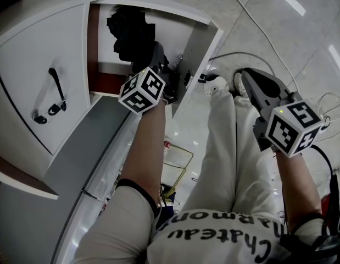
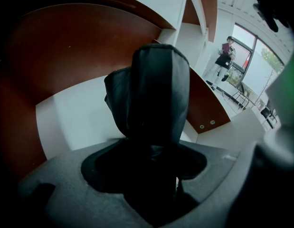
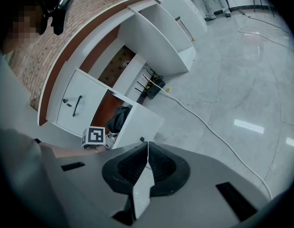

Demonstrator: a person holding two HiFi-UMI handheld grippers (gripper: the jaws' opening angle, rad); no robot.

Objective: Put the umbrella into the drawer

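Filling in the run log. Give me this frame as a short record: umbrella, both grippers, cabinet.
umbrella: black, folded, inside the open cabinet compartment
left gripper: reached into the compartment, jaws on either side of the umbrella; pad contact too dark to tell
right gripper: shut, empty, held over the tiled floor, away from the cabinet
neighbouring door: closed, black handle
task status: umbrella is in the compartment, which is not yet closed
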